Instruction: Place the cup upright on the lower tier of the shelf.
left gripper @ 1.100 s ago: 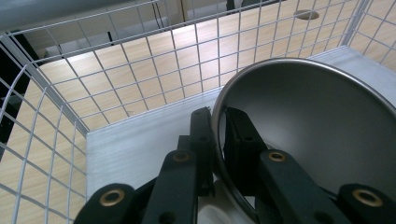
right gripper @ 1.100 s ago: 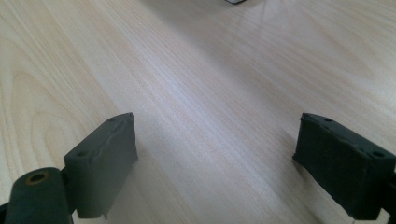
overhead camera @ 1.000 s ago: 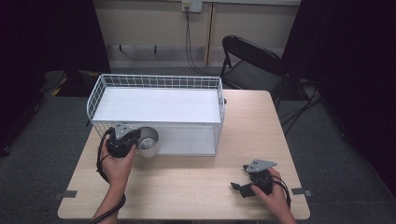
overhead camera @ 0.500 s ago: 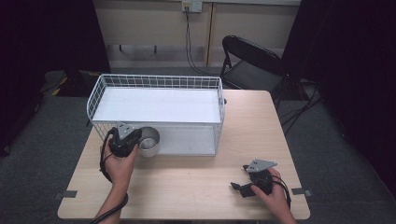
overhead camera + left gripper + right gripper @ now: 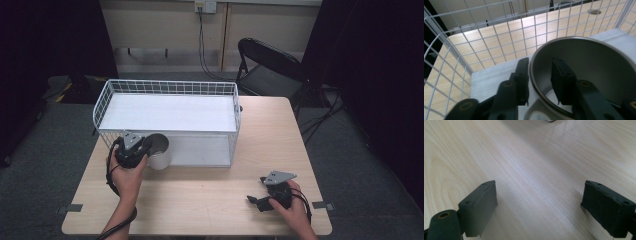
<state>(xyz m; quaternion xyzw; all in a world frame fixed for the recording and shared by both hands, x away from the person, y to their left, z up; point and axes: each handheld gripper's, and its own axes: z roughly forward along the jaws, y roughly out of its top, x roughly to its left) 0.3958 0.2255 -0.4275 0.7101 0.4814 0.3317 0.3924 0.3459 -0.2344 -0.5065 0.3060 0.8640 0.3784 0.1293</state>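
Observation:
My left gripper (image 5: 149, 148) is shut on the rim of a white cup (image 5: 160, 152) with a metal inside. It holds the cup at the front left of a white wire basket (image 5: 170, 83). In the left gripper view one jaw is inside the cup (image 5: 596, 62) and the other outside, so my left gripper (image 5: 540, 77) pinches the wall. The basket's wires (image 5: 499, 37) and white floor lie just beyond. My right gripper (image 5: 257, 203) rests low on the table near the front right, open. In its own view my right gripper (image 5: 539, 207) has only bare wood between the jaws.
The basket takes up the back left and middle of the wooden table (image 5: 210, 190). A black folding chair (image 5: 267, 65) stands behind the table's far right corner. Cables hang from a wall socket (image 5: 205, 6).
My left gripper and the cup have edged slightly toward the basket. The right gripper has not moved.

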